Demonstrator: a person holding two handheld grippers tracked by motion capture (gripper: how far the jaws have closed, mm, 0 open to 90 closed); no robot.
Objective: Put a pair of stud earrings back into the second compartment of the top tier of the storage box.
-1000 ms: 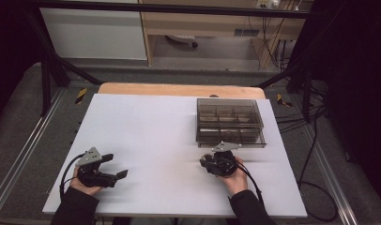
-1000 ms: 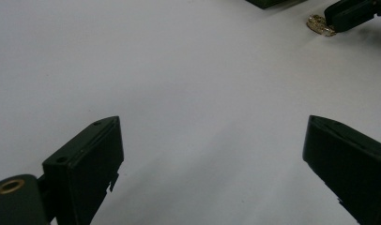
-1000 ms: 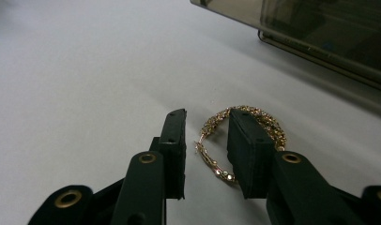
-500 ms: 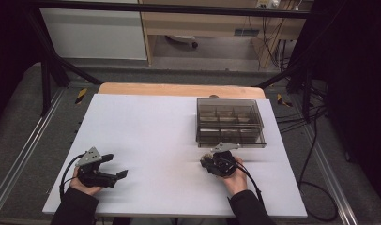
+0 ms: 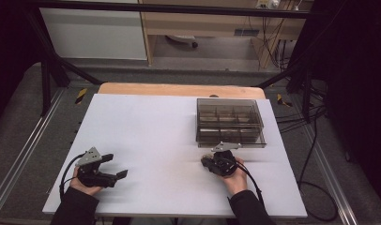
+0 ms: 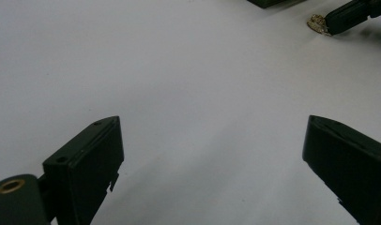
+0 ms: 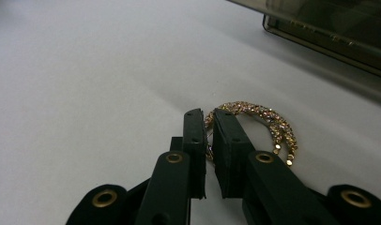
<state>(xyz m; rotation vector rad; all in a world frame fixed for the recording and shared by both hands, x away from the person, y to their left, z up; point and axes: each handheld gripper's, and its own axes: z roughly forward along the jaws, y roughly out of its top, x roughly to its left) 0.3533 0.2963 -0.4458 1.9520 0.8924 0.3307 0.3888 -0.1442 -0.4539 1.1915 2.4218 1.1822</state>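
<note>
A gold, stone-studded hoop ornament (image 7: 268, 119) lies on the white table (image 5: 156, 126) just in front of the smoky clear compartment box (image 5: 230, 139). My right gripper (image 7: 207, 115) points along the table at it. Its jaws have just been closing and now stand almost together, pinching the hoop's near rim. From above, the right gripper (image 5: 206, 161) sits low on the table with the ornament (image 5: 207, 156) at its tips. My left gripper (image 5: 114, 165) rests at the near left, open, with bare table between its jaws. The left gripper view (image 6: 212, 122) also catches the ornament (image 6: 316, 24) far off.
The compartment box (image 7: 329, 37) stands closed at the right rear of the table, close behind the right hand. Its dividers show through the lid. A wooden strip (image 5: 179, 89) runs along the far edge. Cables trail from both grippers toward the near edge.
</note>
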